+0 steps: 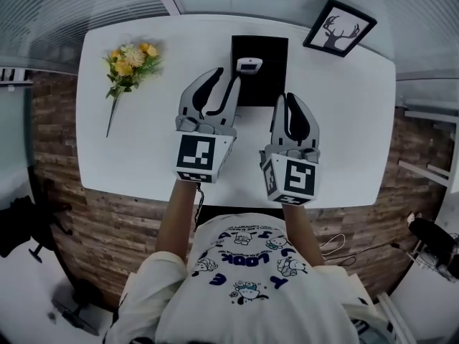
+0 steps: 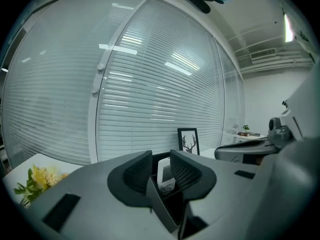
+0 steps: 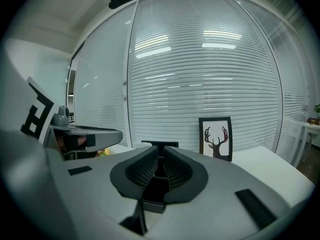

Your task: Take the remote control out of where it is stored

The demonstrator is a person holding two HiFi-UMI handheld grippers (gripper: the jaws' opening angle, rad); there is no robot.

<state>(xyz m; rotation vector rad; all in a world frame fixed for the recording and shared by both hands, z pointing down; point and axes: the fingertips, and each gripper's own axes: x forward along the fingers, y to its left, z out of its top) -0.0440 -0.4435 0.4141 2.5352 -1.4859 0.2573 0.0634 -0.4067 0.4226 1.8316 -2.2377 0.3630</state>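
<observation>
On the left of the white bench [image 1: 344,120] lies a bunch of yellow flowers [image 1: 129,61], well clear of your work. Next comes your left gripper [image 1: 226,76], its fingers standing apart with nothing pressed between them. Just ahead of its tips, and a little to their right, the white remote control [image 1: 249,65] stands on end in the black holder [image 1: 269,84] at the middle rear of the bench. In the left gripper view the remote control [image 2: 165,176] shows in the gap between the fingers of the left gripper [image 2: 161,166], not yet touched. Its long axis runs roughly upright, top end poking up out of the holder, so I judge a forward reach, a close across its narrow width and a lift straight up will serve. Your left hand is the nearer one. Your right gripper [image 1: 286,97] sits just this side of the holder, fingers together on nothing, as the right gripper view [image 3: 159,170] confirms. Far right at the back lies a framed deer picture [image 1: 338,29]
</observation>
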